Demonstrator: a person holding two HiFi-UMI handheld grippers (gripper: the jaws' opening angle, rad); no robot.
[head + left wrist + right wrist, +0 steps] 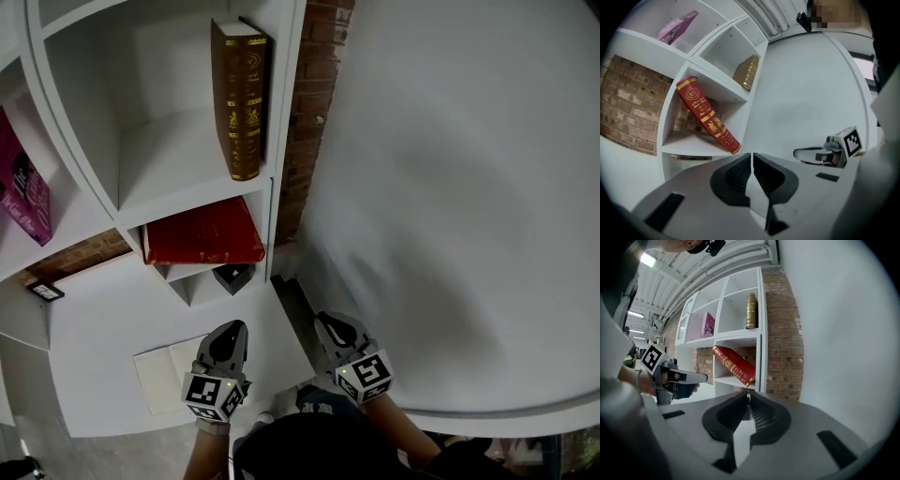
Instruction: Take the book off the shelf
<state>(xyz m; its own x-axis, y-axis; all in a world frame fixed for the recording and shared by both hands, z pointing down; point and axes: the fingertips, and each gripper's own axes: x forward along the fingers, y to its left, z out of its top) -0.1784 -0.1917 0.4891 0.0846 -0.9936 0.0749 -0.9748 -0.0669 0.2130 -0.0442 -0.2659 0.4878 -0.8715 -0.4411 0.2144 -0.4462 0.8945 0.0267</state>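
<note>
Left gripper [752,158] is sitting with jaws fully closed, gripping nothing. Right gripper [747,400] is doing the same, touching nothing. The red book [734,364] is leaning mid-frame, well apart.

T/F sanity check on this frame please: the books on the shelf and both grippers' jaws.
1. The red book leans tilted in its compartment of the shelf. True.
2. The left gripper grips the red book. False: its jaws are together on nothing, clear of the shelf.
3. The brown book stands upright in the compartment above the red book. True.
4. The right gripper has its jaws wide apart. False: they are together and empty.
5. The pink book shares the red book's compartment. False: it sits in another compartment, left of the brown book's.
</note>
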